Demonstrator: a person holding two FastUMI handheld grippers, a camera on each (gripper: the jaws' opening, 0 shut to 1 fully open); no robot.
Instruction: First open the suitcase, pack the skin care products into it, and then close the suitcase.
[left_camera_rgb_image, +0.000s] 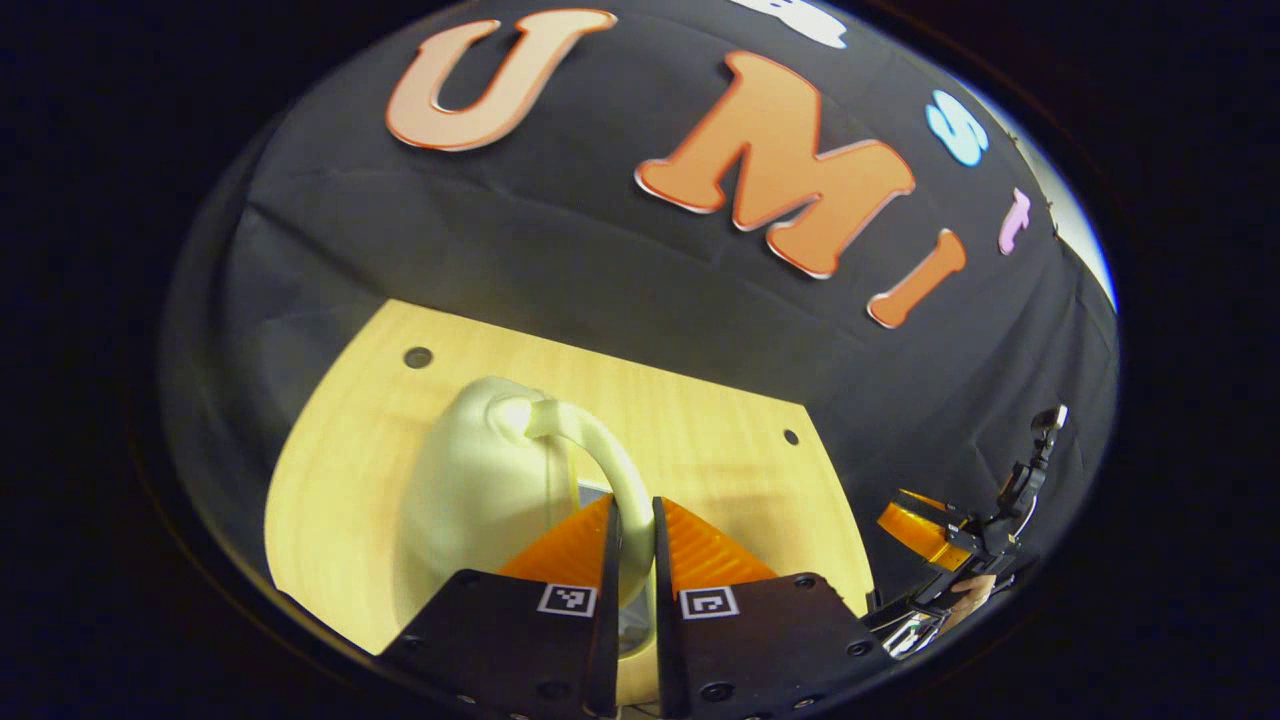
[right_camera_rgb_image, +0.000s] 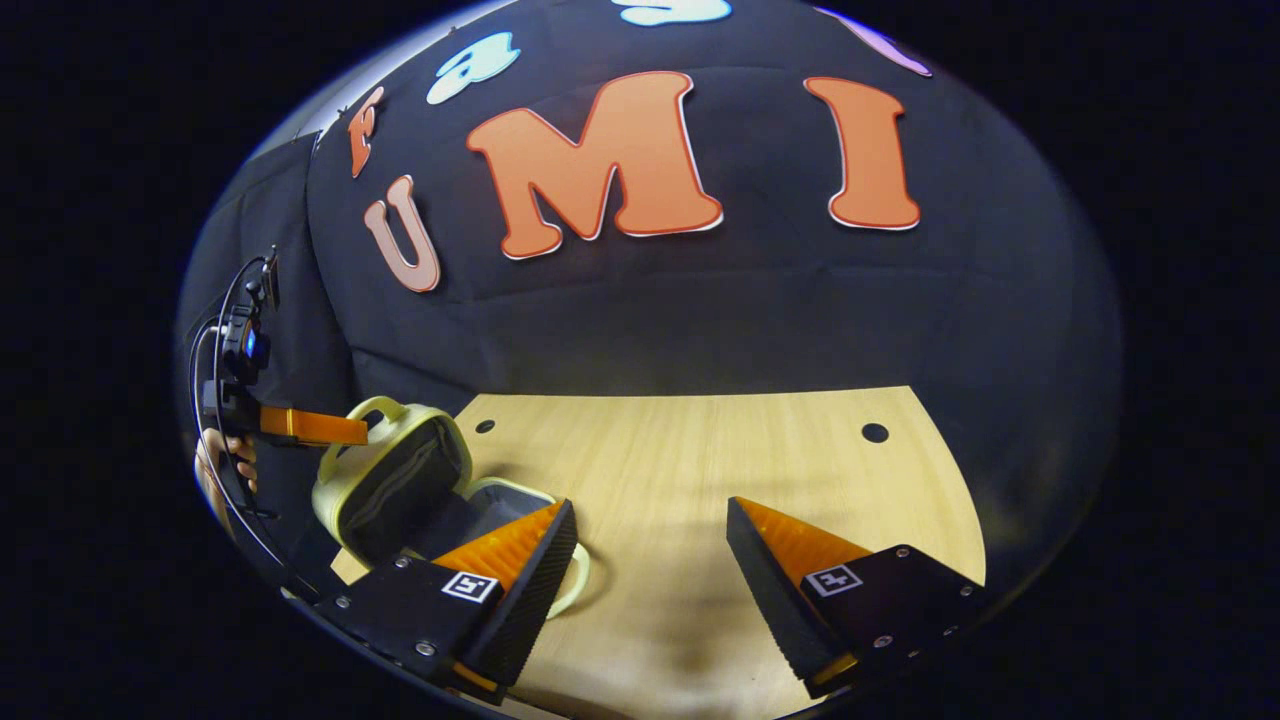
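left gripper (left_camera_rgb_image: 632, 545) clamped on suitcase handle (left_camera_rgb_image: 600, 455), lid raised | suitcase (right_camera_rgb_image: 400, 490) at table's (right_camera_rgb_image: 700, 470) left edge | right gripper (right_camera_rgb_image: 650, 560) spread apart, hovering right of it, farther off

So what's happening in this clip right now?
A person works two handheld grippers at a wooden table. The left gripper is shut on the handle of a small pale suitcase, holding its lid raised. The right gripper hangs open over bare tabletop, holding nothing.
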